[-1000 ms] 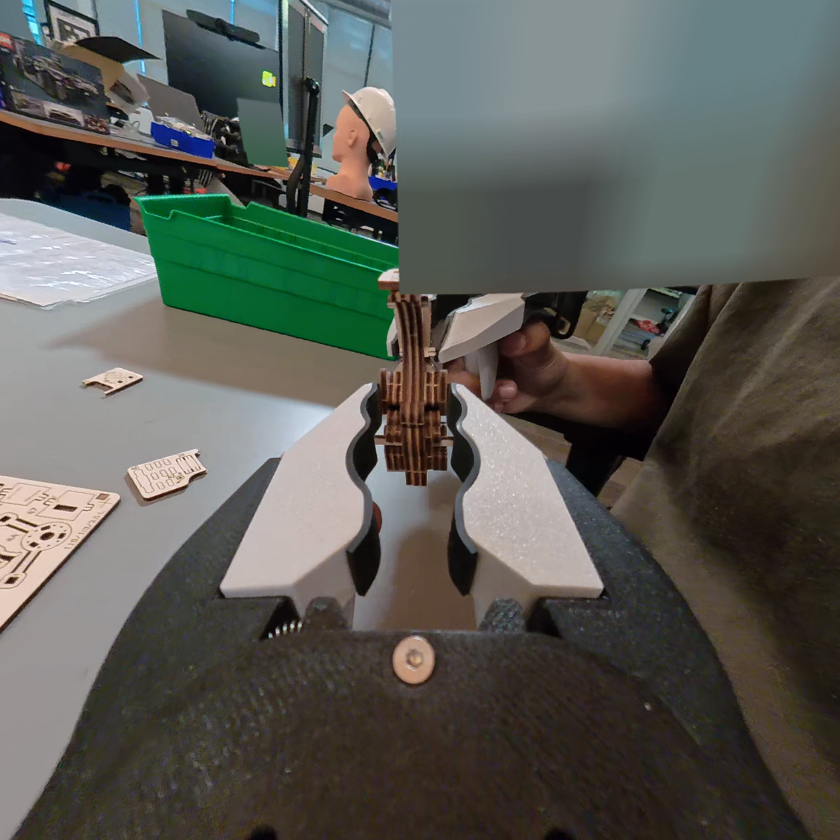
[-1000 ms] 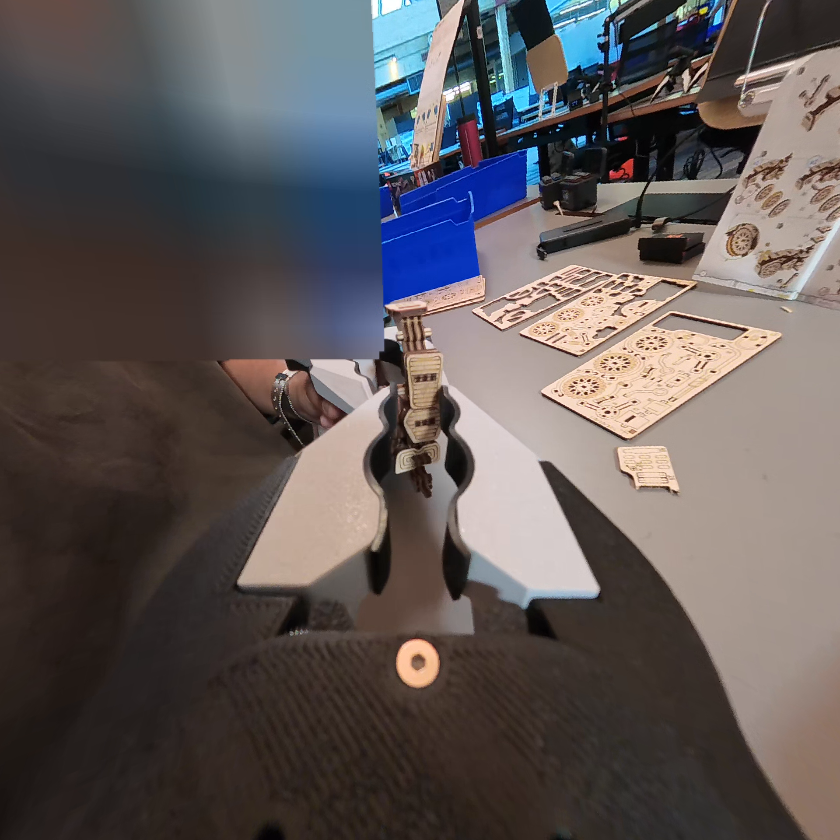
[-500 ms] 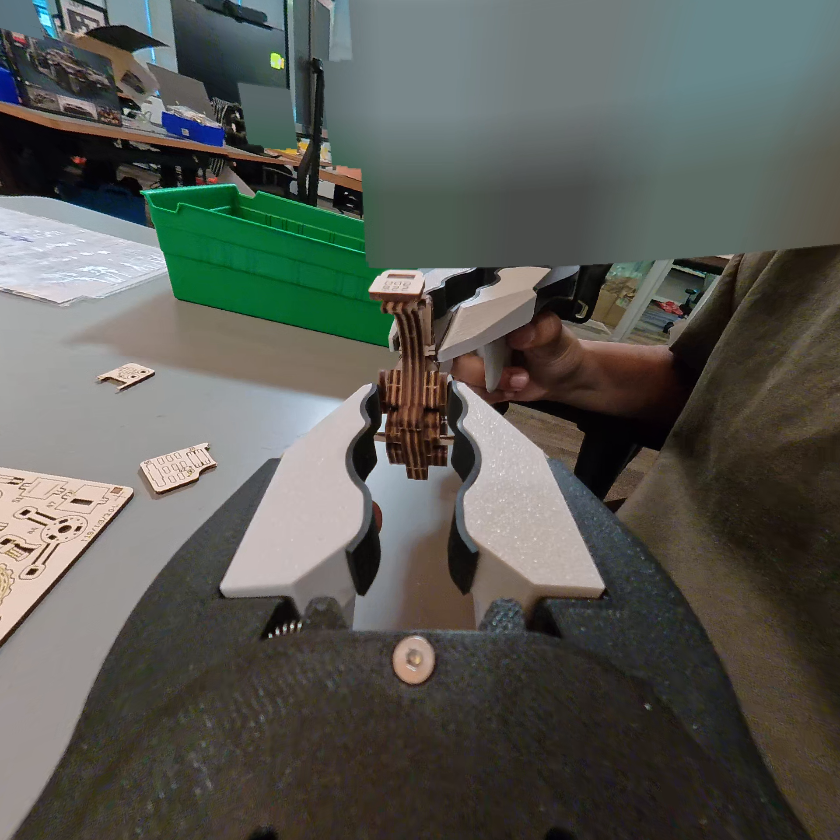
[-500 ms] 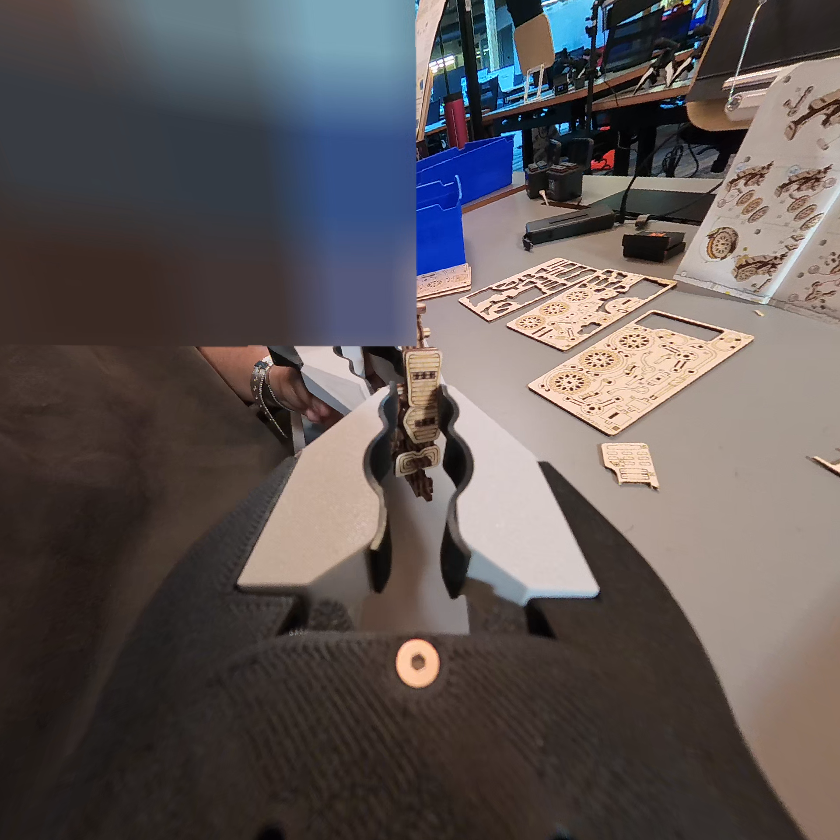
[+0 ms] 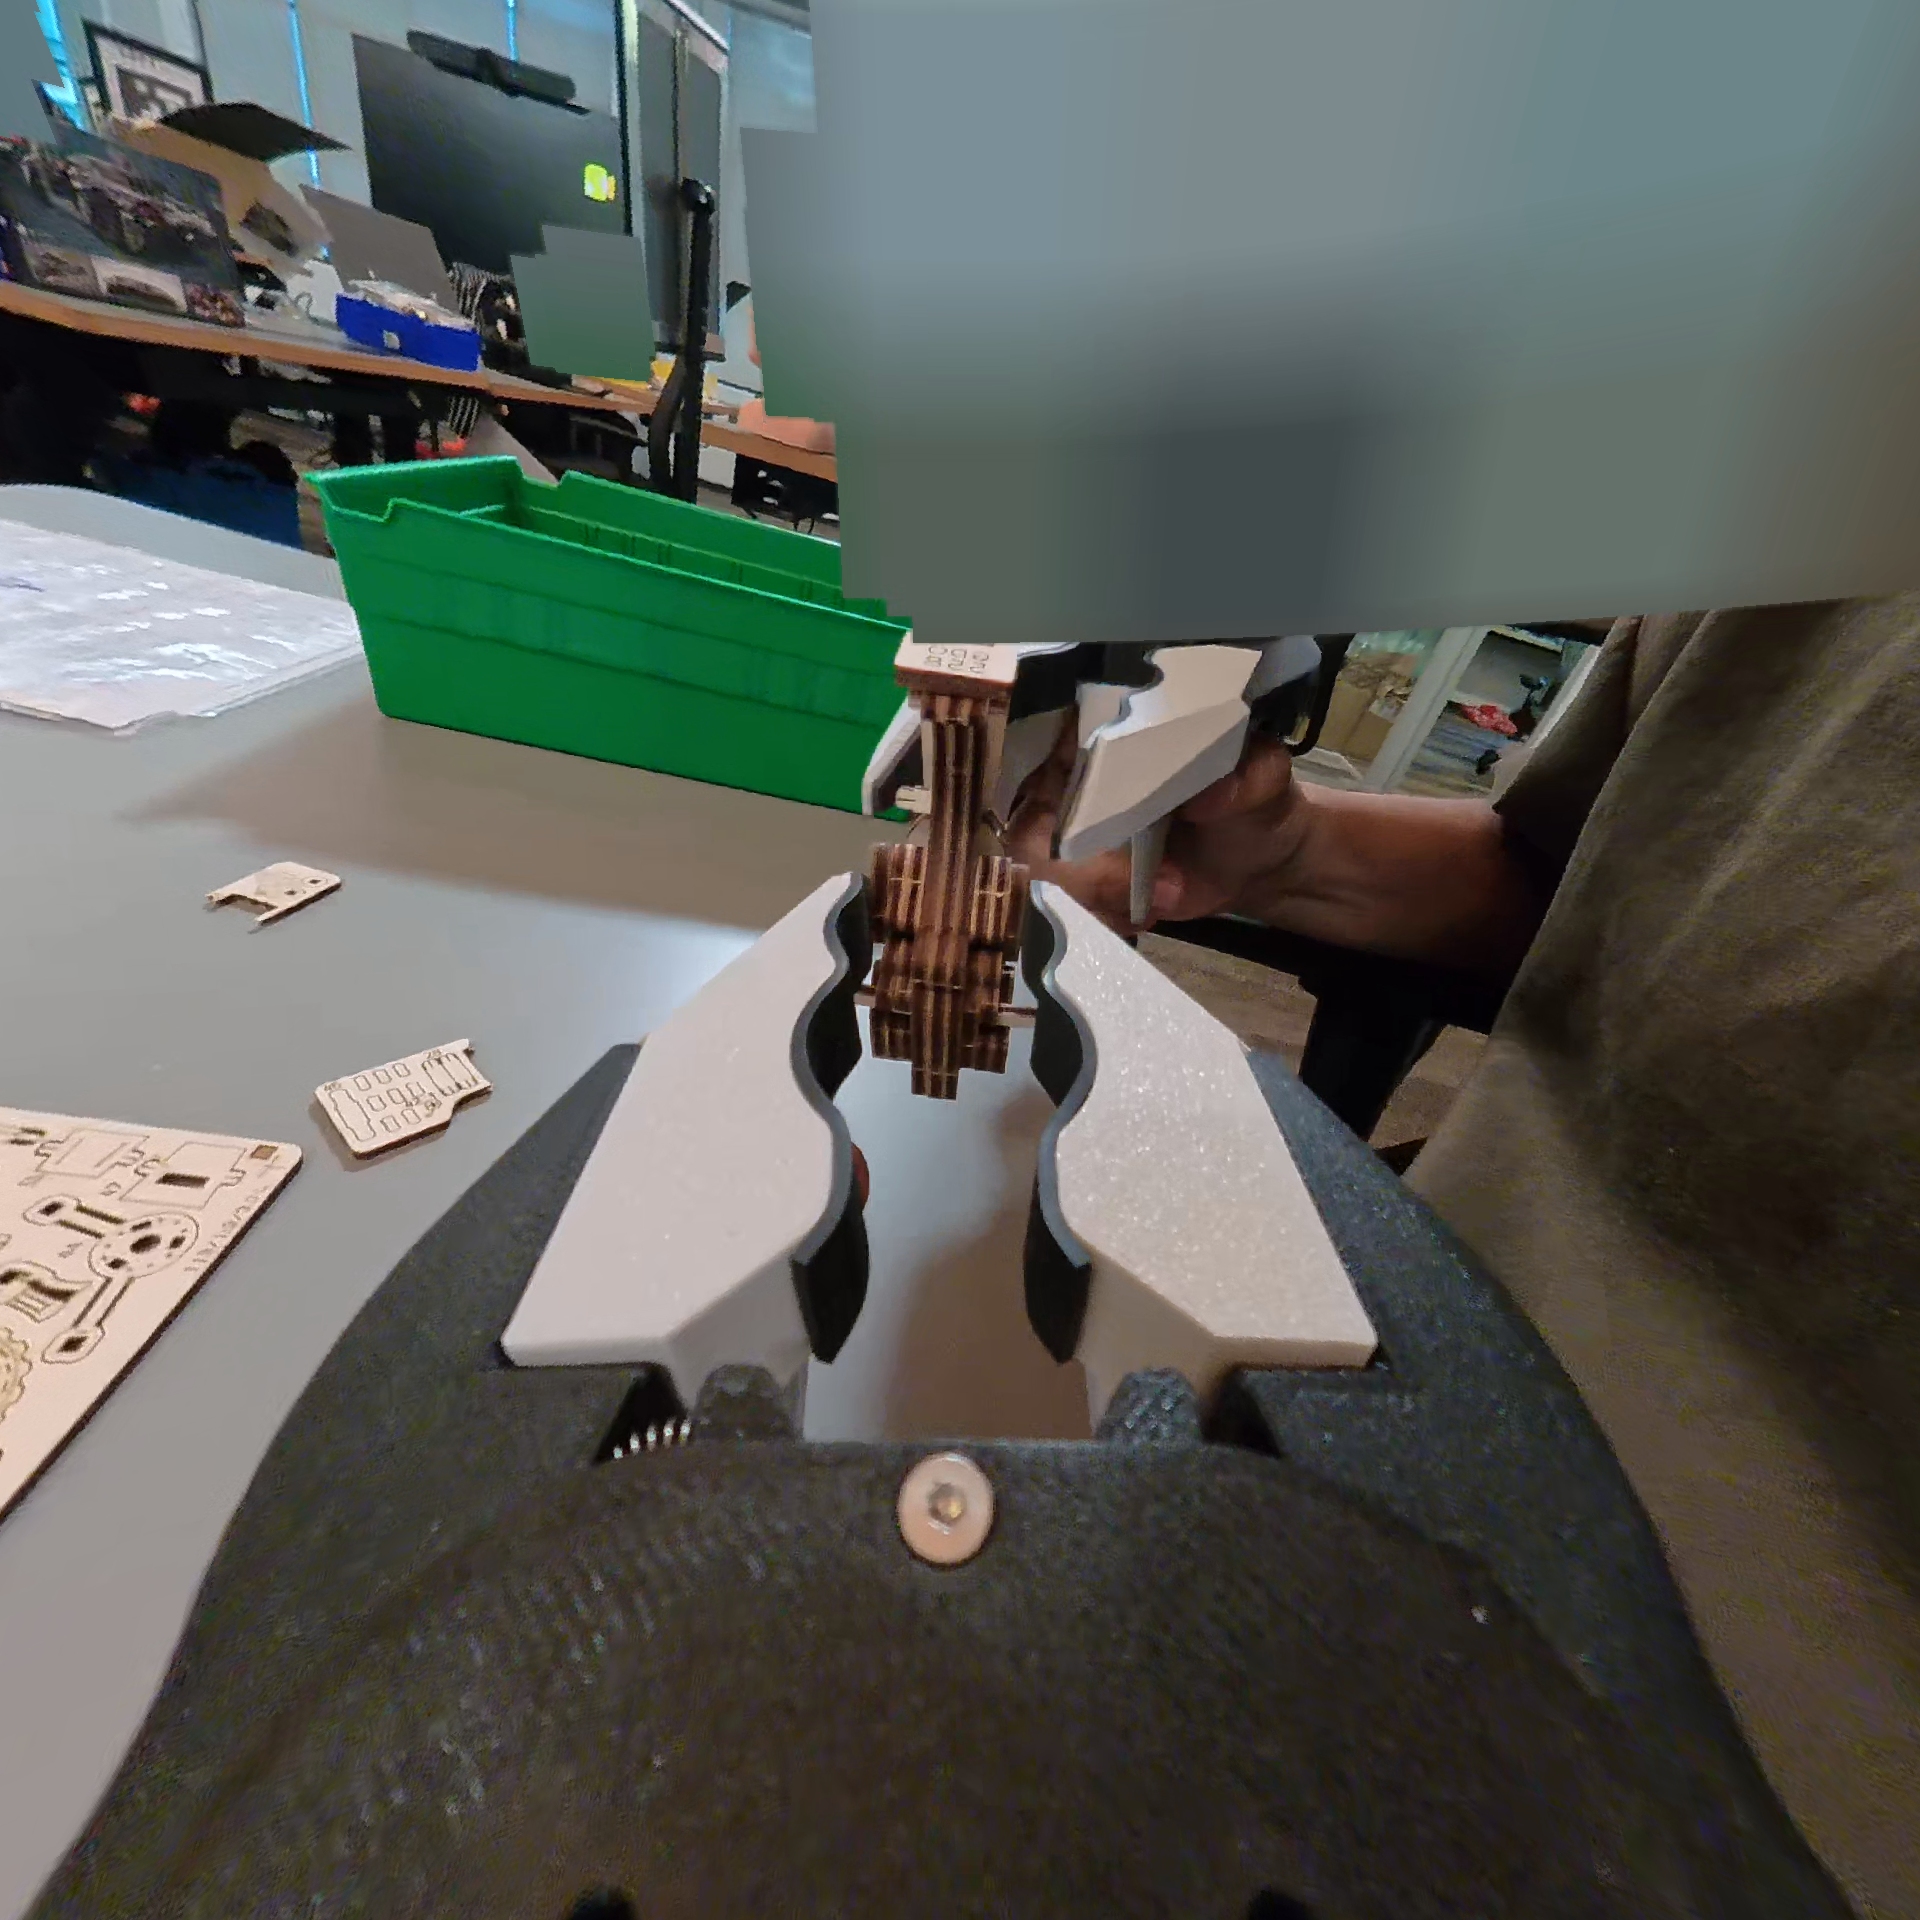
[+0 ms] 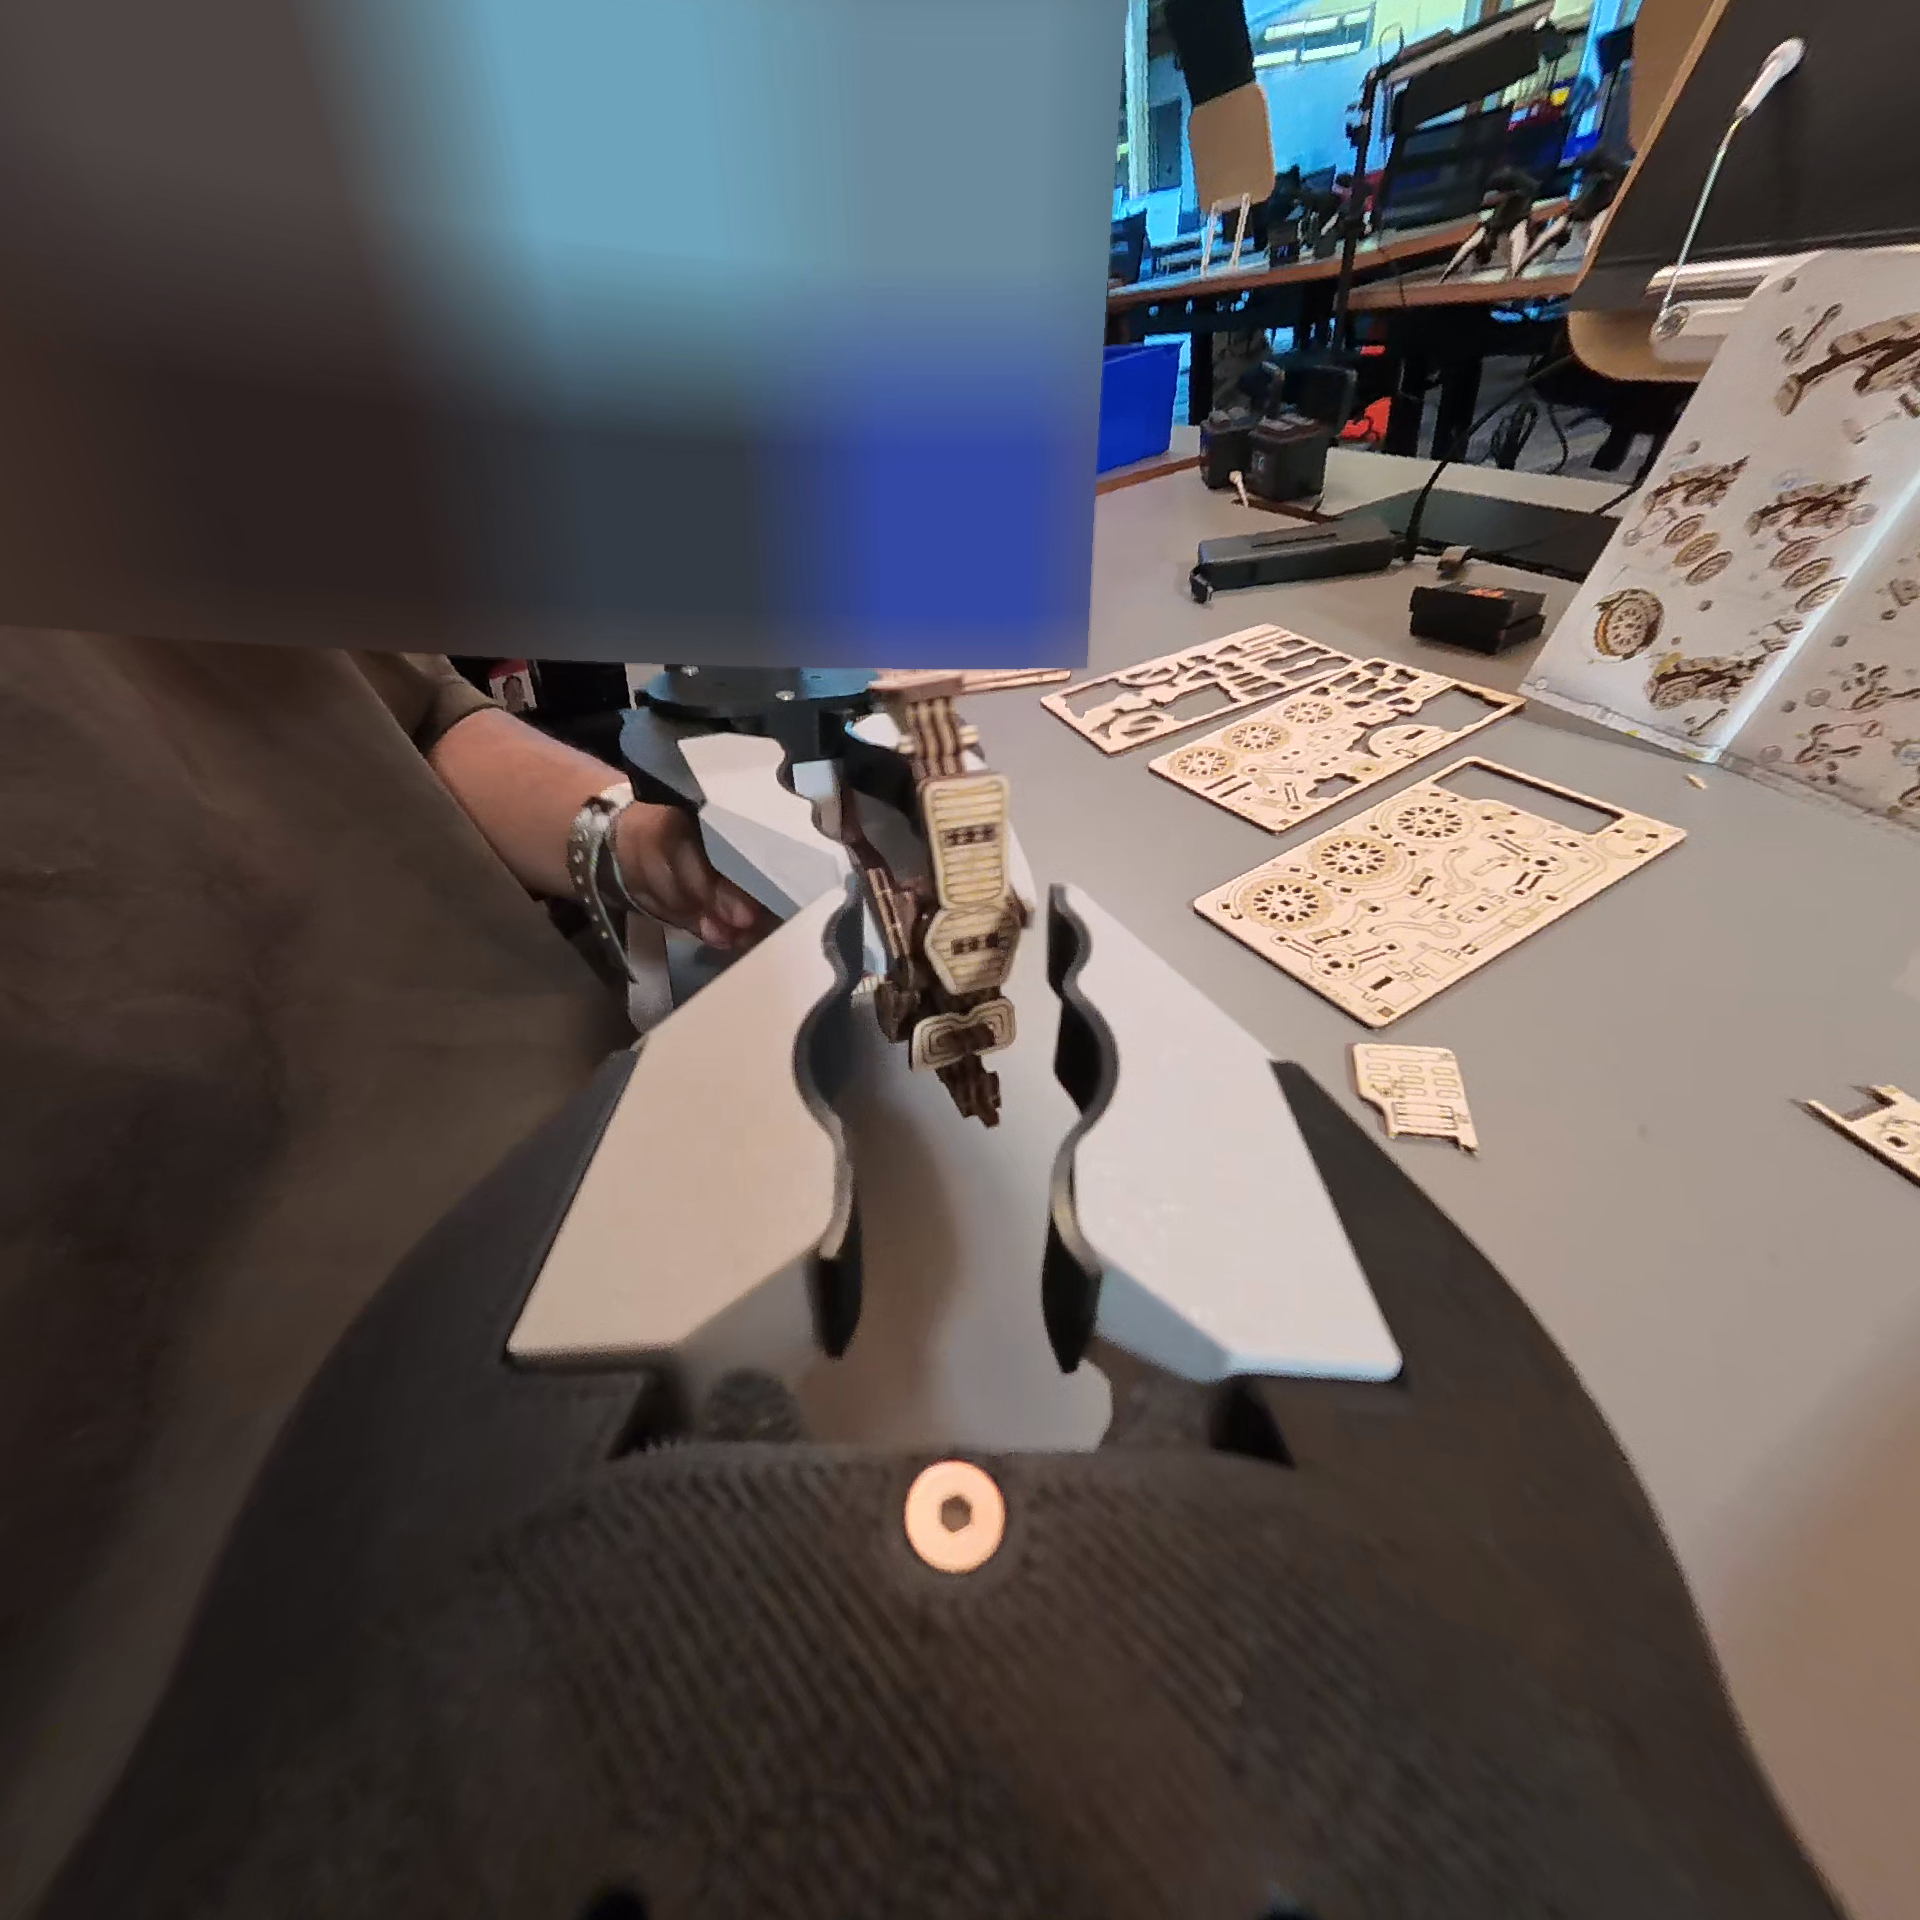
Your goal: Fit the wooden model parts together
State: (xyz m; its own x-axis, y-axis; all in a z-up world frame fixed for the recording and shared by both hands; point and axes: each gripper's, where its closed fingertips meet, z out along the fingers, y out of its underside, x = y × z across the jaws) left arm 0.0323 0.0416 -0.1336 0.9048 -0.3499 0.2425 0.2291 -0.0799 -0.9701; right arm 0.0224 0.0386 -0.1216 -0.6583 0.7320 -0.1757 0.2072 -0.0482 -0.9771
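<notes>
A small brown layered wooden model [image 5: 940, 997] with a pale cap on top stands upright between my left gripper's [image 5: 943, 920] jaws, which are shut on its lower body, above the grey table [image 5: 468, 935]. In the right wrist view the same model [image 6: 966, 862] leans left between my right gripper's [image 6: 951, 914] jaws. They stand apart, with a clear gap on the model's right side. The right gripper's pale fingers [image 5: 1153, 748] show behind the model in the left wrist view, spread to either side of its upper stem. A hand holds each gripper.
A green bin [image 5: 582, 644] stands at the back left. Punched wooden sheets [image 6: 1434, 883] lie on the table at the right, small loose pieces [image 5: 400, 1096] [image 6: 1415, 1091] nearer. An instruction sheet [image 6: 1766, 520] leans at the far right. The person's torso fills the inner side of both views. My two grippers' fingertips are within a few centimetres of each other.
My right gripper's jaws have opened off the model, which now leans in its view. My left gripper still holds the model.
</notes>
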